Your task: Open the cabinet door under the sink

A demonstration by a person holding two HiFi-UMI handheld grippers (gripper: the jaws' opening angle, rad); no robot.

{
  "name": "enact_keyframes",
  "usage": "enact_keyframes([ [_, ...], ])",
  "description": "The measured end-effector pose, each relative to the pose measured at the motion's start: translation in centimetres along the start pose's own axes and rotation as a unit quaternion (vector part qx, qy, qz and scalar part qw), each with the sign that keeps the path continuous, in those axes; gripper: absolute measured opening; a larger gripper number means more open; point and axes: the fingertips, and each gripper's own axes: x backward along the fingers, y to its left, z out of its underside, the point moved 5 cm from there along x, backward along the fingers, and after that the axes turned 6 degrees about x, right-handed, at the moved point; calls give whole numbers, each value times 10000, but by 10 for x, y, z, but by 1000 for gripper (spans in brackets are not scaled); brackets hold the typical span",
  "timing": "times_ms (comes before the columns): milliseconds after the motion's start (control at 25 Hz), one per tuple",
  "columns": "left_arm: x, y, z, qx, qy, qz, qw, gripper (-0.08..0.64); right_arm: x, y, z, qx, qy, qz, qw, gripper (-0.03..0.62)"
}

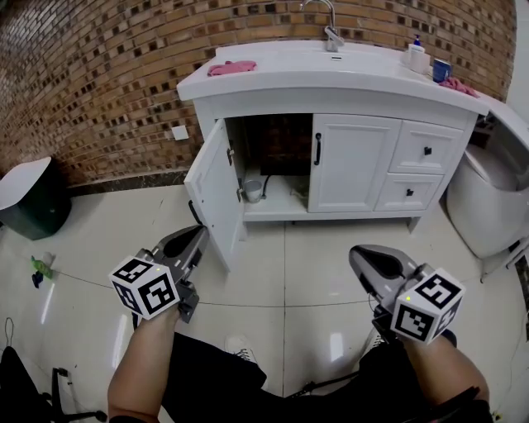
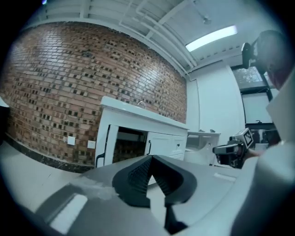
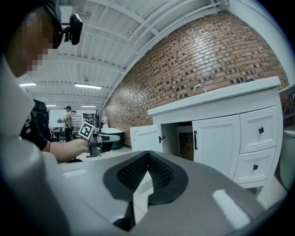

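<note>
The white sink cabinet stands against the brick wall. Its left door is swung wide open toward me, showing the dark inside. The right door, with a black handle, is closed. My left gripper hovers just in front of the open door's edge, shut and empty; in the left gripper view its pads meet with nothing between them. My right gripper is held lower right, away from the cabinet, also shut and empty.
Two drawers sit right of the doors. A pink cloth, a faucet and a blue cup are on the counter. A white fixture stands at the right and a dark bin at the left. A small green thing lies on the tile floor.
</note>
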Motion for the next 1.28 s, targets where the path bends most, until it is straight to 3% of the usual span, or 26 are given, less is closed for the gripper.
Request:
enact_keyframes([
  [280,-3,-98,-10,-362,-312,1045,9934,6,13,10,2,72,-47,51,9999,8],
  [400,-4,-113,1,-832,-285,1010,9910,6,22,18,-4,212,-181,-42,9996,8],
  [440,-5,-112,8,-827,-225,967,9916,6,25,21,-3,287,-184,-44,9994,8],
  [600,-7,-110,21,-206,-166,1210,9923,6,33,23,3,351,-65,-17,9994,8],
  [960,-5,-132,27,-667,-4,1576,9852,6,48,20,10,166,16,49,9998,8],
  [1280,-7,-124,28,-583,-12,1493,9871,6,47,27,10,198,14,6,9998,8],
])
